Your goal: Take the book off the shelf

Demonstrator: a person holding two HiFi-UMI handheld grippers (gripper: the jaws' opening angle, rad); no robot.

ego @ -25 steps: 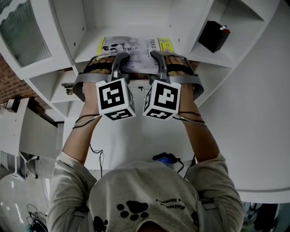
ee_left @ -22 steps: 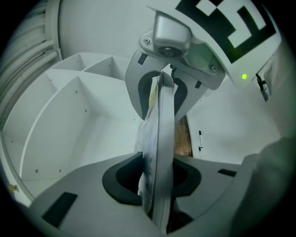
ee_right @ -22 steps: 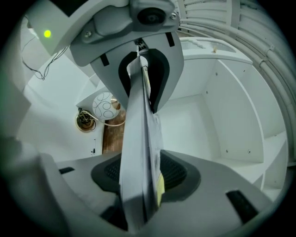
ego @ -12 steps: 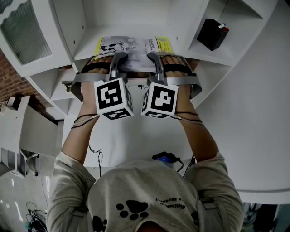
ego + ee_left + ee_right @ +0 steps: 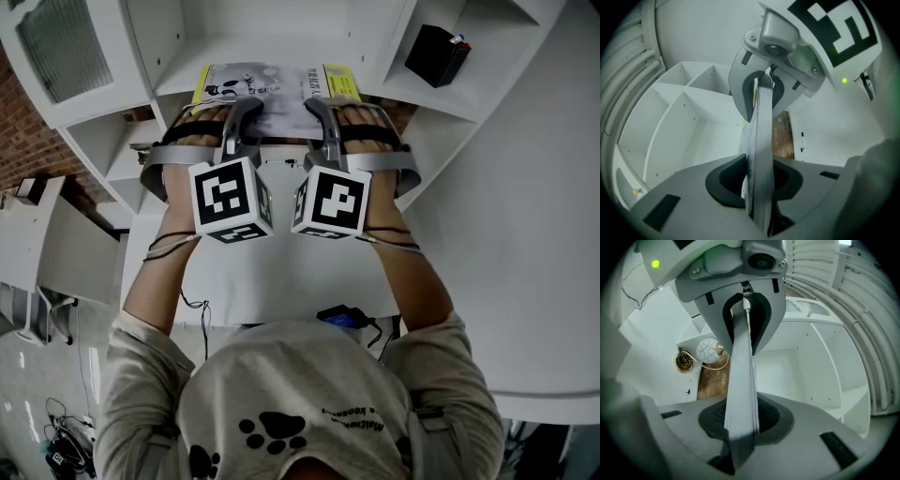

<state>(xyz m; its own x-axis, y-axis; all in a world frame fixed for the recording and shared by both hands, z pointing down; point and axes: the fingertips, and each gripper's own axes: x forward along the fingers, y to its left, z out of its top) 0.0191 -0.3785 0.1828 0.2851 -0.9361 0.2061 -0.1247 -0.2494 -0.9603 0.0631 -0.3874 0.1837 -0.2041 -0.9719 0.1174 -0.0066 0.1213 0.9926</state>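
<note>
While the jaws of your left gripper [image 5: 240, 111] are closing, the book [image 5: 267, 92] already sits edge-on between them, and the dark pads press on both of its covers. Your right gripper [image 5: 321, 107] has its jaws clamped on the same book in the same way, with the page block pinched between its pads. Both grippers bite the book's near edge, the left one toward its left corner and the right one toward its right corner, side by side with a gap between them. You have the book lying flat, cover up, at the front edge of the white shelf [image 5: 281, 52], in the middle compartment. Its grey illustrated cover shows a yellow strip along the left side and another along the right. A black box with a red corner [image 5: 431, 53] stands in the next compartment to the right, well apart from the book. The two marker cubes [image 5: 231, 199] sit close together, below the shelf's front edge.
</note>
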